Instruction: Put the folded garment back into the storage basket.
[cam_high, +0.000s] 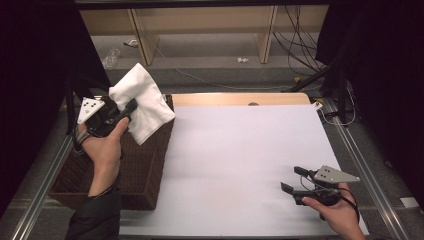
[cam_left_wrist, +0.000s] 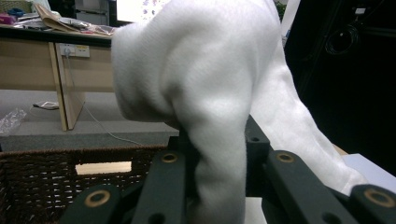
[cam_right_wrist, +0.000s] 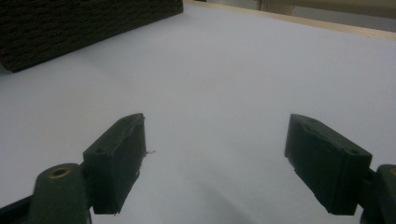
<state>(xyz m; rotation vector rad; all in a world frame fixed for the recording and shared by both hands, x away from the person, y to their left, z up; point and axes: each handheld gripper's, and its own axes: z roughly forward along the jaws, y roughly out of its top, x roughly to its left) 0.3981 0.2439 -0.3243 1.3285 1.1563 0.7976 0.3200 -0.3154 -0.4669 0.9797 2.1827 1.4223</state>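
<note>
white towel (cam_left_wrist: 205, 93) top cut off, hiding left gripper's jaw tips

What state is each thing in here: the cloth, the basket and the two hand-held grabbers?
White towel: bunched, lifted, hanging above the basket.
Wicker basket: on the table, open-topped; contents hard to tell.
Left gripper: shut on the towel.
Right gripper: open, holding nothing, above the white table sheet.
</note>
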